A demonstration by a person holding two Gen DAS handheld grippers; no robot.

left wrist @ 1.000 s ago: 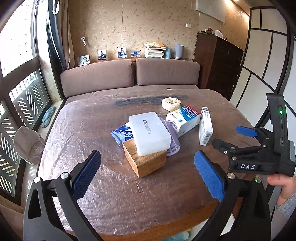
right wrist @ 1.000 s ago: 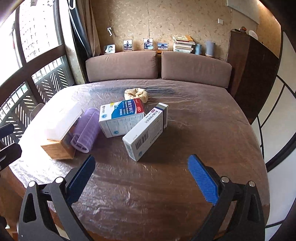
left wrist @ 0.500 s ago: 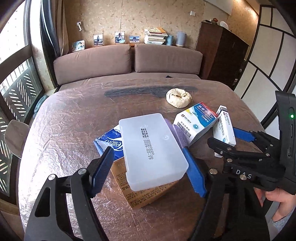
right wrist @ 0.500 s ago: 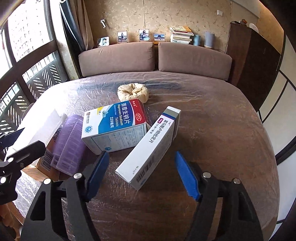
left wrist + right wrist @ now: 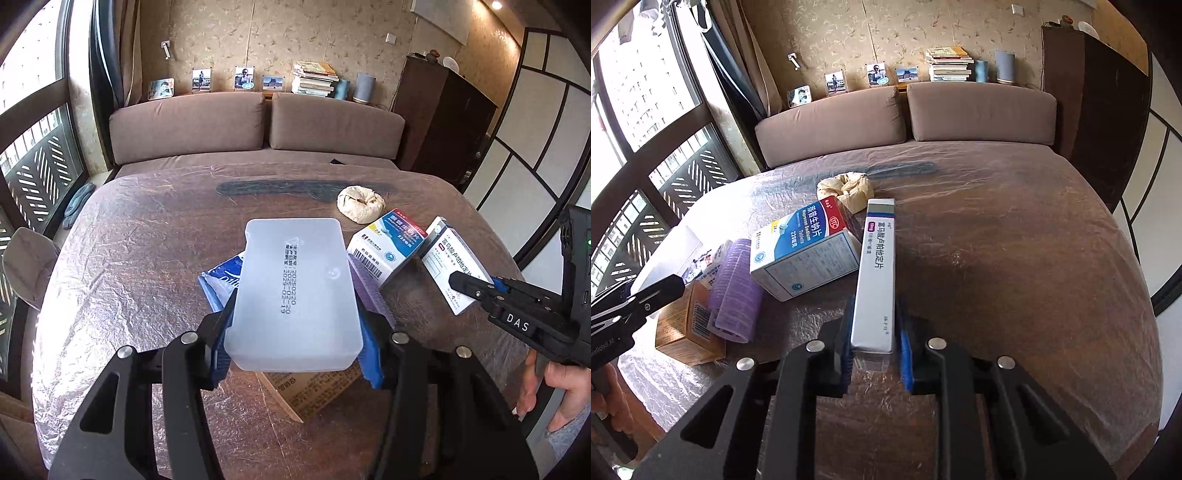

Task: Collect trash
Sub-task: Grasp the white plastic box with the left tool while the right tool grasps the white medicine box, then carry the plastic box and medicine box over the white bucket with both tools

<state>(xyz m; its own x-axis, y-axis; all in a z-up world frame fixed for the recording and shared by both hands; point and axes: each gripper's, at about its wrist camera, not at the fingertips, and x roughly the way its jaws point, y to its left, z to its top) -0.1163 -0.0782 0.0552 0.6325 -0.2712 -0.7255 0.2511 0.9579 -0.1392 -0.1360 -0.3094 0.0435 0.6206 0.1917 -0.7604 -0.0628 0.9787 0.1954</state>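
Note:
My left gripper (image 5: pixel 295 332) has its jaws closing, and the blue pads press both long sides of a translucent white plastic box (image 5: pixel 295 273). That box lies on a brown carton (image 5: pixel 314 387), over a blue packet (image 5: pixel 221 280) and beside a purple roll (image 5: pixel 369 291). My right gripper (image 5: pixel 875 332) is shut on the near end of a slim white medicine box (image 5: pixel 877 273), which stands on its edge on the table. To its left lie a blue, red and white medicine box (image 5: pixel 809 251) and the purple roll (image 5: pixel 737 291). A crumpled beige paper (image 5: pixel 849 188) lies behind them.
The round table (image 5: pixel 147 240) is covered with wrinkled clear film. Behind it stands a brown sofa (image 5: pixel 258 125), with windows on the left and a dark cabinet (image 5: pixel 450 125) on the right. A grey chair (image 5: pixel 26 266) sits at the table's left edge. A person's hand (image 5: pixel 554 387) holds the right gripper.
Both grippers moved forward and down to the table things. Their jaws went from wide open to closed, the left on the white plastic box, the right on the slim medicine box.

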